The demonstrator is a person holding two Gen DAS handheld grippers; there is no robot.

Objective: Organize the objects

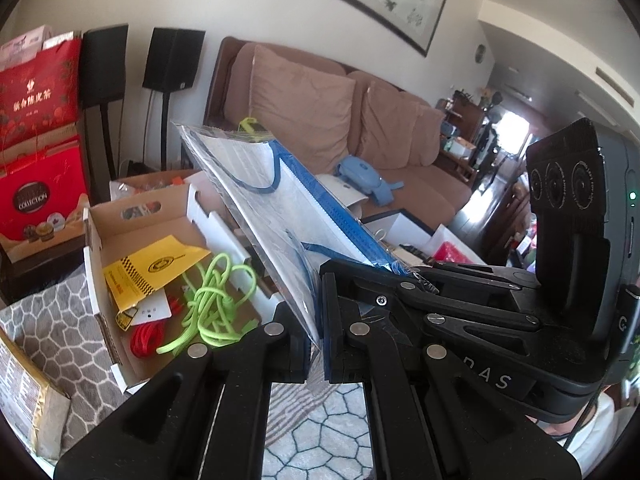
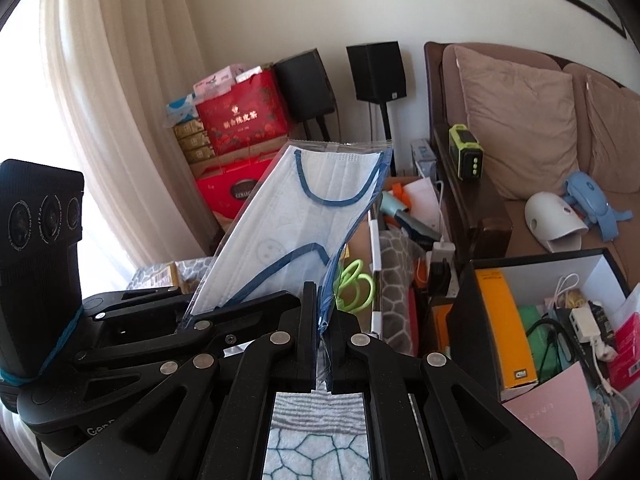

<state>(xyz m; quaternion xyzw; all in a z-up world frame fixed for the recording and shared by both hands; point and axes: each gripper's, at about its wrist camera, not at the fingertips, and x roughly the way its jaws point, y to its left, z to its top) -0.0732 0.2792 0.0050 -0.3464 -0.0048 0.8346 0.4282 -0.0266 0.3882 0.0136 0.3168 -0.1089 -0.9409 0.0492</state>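
Left wrist view: left gripper (image 1: 316, 344) was clamped on the near edge of a bagged face mask (image 1: 280, 200), a white mask with blue ear loops in a clear plastic sleeve. The sleeve was seen nearly edge-on, its long axis running away from the jaws, up and to the left. Right gripper (image 1: 394, 270) showed at right, pinching the same sleeve on its near right edge, just beside the left one. So both hands shared the load and neither was nearer. Below and left of the mask sat an open cardboard box (image 1: 96, 248) on a patterned rug (image 1: 60, 308), holding a yellow packet (image 1: 152, 270), a green cord (image 1: 216, 296) and a red cord (image 1: 146, 338). A brown sofa (image 1: 320, 92) stood behind.

Right wrist view: right gripper (image 2: 323, 344) was closed on the sleeve's lower right corner. Mask (image 2: 296, 224) was face-on here, tilted, long axis rising away from the jaws. Left gripper (image 2: 188, 314) gripped the lower left edge. A black-walled box (image 2: 476, 320) of cables and packets sat right of the jaws, well clear of the mask. The cardboard box showed only as a sliver behind the mask.

Judgement: drop target was likely the cardboard box, lying forward and down on the left-hand side. Which container was meant couldn't be told for sure.
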